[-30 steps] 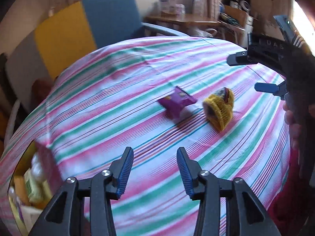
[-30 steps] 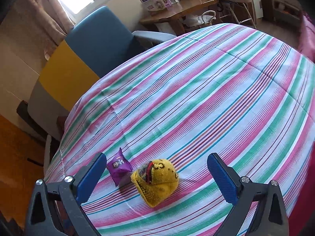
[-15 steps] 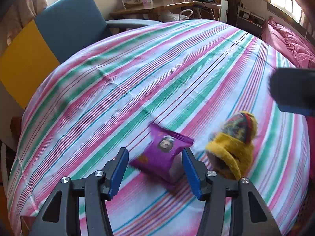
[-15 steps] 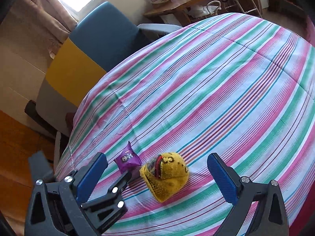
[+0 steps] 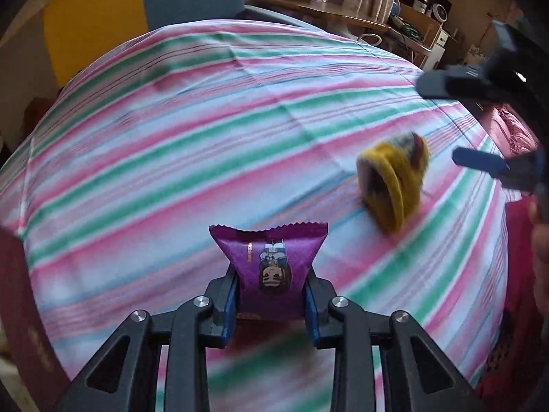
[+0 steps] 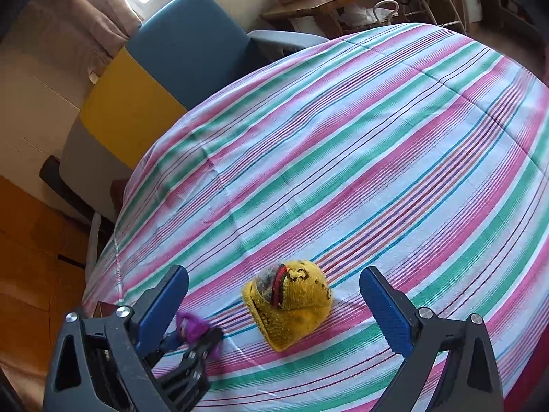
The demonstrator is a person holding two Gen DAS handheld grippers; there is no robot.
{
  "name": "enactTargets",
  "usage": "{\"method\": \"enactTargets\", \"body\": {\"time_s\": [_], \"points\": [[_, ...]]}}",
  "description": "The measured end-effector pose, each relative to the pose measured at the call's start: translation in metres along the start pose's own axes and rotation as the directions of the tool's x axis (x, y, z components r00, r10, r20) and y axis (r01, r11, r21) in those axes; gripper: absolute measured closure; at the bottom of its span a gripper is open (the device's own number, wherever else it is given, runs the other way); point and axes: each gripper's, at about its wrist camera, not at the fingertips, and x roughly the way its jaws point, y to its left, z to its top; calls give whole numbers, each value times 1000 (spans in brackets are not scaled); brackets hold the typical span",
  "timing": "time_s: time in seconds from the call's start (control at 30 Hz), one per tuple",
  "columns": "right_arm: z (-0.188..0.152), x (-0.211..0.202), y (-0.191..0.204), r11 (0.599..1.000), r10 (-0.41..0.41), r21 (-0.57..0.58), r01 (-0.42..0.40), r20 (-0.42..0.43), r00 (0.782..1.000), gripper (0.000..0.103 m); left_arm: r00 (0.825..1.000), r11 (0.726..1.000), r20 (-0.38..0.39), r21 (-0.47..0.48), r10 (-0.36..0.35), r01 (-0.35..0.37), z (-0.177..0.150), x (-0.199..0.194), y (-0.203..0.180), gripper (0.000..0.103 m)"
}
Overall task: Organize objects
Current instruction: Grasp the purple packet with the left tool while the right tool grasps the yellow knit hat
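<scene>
My left gripper (image 5: 271, 295) is shut on a purple snack packet (image 5: 271, 267) with a cartoon face, held above the striped tablecloth (image 5: 171, 144). The packet also shows in the right wrist view (image 6: 192, 326), behind my right gripper's left finger. A yellow knitted hat (image 6: 291, 305) lies on the cloth in front of my right gripper (image 6: 274, 305), which is wide open and empty. The hat shows blurred in the left wrist view (image 5: 394, 182), to the packet's right. My right gripper shows there at the right edge (image 5: 480, 123).
A blue and yellow chair (image 6: 178, 65) stands past the far edge of the table. A wooden desk (image 6: 329, 3) with boxes stands behind it. A dark red object (image 5: 20, 309) sits at the left edge of the left wrist view.
My left gripper has closed on the purple packet and lifted it off the cloth. My right gripper has come slightly nearer the yellow hat and stays open.
</scene>
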Motion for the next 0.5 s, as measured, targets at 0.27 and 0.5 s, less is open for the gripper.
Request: {"method": "enactTargets", "body": {"time_s": [0.27,0.5], "points": [[-7,24,9,993,-90,-86,84,-79,993,2,998,1000,67,-21,-7,8,-65,-45,-2,72],[-12,36,30,958,-184,-233,165,-61,981,5,997,1000,79,-10,1,0,-93,-50,-6,72]]}}
